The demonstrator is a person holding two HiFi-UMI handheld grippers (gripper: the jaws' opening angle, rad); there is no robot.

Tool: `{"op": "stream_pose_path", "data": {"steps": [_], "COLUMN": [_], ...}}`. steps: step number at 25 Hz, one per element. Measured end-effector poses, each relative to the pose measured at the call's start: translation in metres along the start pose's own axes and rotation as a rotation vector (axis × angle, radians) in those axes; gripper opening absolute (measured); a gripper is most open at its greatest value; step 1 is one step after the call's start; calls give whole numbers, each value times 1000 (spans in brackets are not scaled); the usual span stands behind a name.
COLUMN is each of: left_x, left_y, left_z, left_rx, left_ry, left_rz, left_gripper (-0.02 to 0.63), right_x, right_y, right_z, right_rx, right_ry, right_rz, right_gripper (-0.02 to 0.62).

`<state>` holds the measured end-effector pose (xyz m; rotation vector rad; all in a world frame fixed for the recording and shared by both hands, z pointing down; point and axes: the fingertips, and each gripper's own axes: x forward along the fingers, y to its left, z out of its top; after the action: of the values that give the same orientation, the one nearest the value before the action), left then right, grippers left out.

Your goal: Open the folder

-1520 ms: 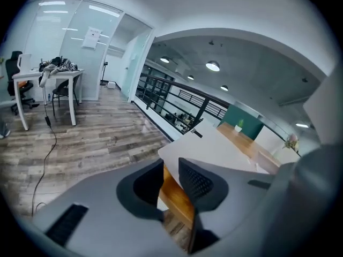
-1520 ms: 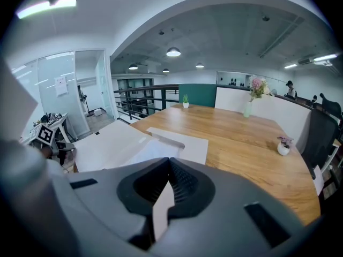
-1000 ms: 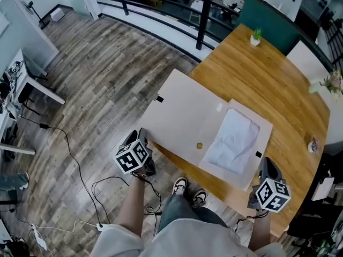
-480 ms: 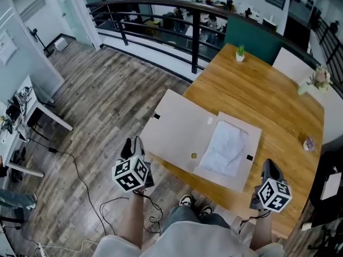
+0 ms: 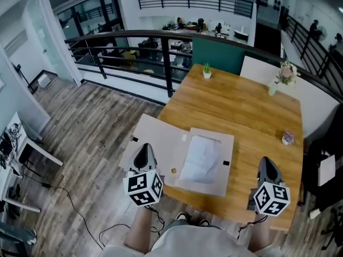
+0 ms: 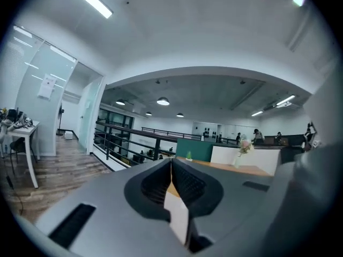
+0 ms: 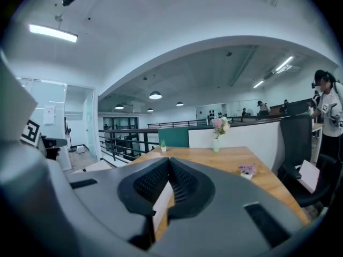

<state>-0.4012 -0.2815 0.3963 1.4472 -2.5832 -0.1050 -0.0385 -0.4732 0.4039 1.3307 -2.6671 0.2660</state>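
Nearest the person, the left tool (image 5: 143,153) is held up and roughly level. Its jaws have just been closing and now meet, with nothing between them. The right tool (image 5: 266,162) is likewise clenched on nothing and held clear of the tabletop (image 5: 241,106). Neither tool touches the folder.

The folder (image 5: 161,138) lies spread open at the near-left corner of the tabletop. Its left cover overhangs the edge, and a white sheet of paper (image 5: 201,158) rests in the right half. By appearance it is thin card: light, fairly stiff but liable to bend or crease, and apt to slide on the smooth wood. Any further hold is best taken on a cover's free outer edge, the other half pinned flat. The opening appears done.

Farther off stand a potted plant (image 5: 207,68) and a vase of flowers (image 5: 281,75).
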Motion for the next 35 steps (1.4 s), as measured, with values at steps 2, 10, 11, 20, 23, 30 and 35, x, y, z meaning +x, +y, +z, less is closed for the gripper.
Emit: {"op": "stream_pose_path", "data": {"steps": [2, 10, 11, 20, 23, 30, 35], "left_x": [7, 24, 26, 29, 30, 32, 34], "left_y": [-21, -75, -79, -89, -86, -75, -70], "left_z": [0, -7, -8, -14, -14, -15, -19], "left_rx": [-11, 1, 6, 39, 39, 27, 16], "left_ry": [14, 49, 52, 72, 70, 71, 82], "left_rz": [-45, -170, -179, -210, -207, -190, -182], "left_gripper": [6, 3, 3, 3, 3, 3, 3], "right_x": [-15, -51, -54, -60, -59, -53, -49], "right_y": [-13, -57, -59, -60, -61, -58, -56], "right_z": [9, 0, -2, -8, -9, -5, -5], "right_rx": [8, 40, 44, 24, 21, 8, -9], "right_ry": [-28, -36, -34, -15, -9, -4, 6], "right_rz": [-36, -152, -159, -175, -178, -175, -173], "right_gripper": [2, 2, 2, 0, 0, 0, 0]}}
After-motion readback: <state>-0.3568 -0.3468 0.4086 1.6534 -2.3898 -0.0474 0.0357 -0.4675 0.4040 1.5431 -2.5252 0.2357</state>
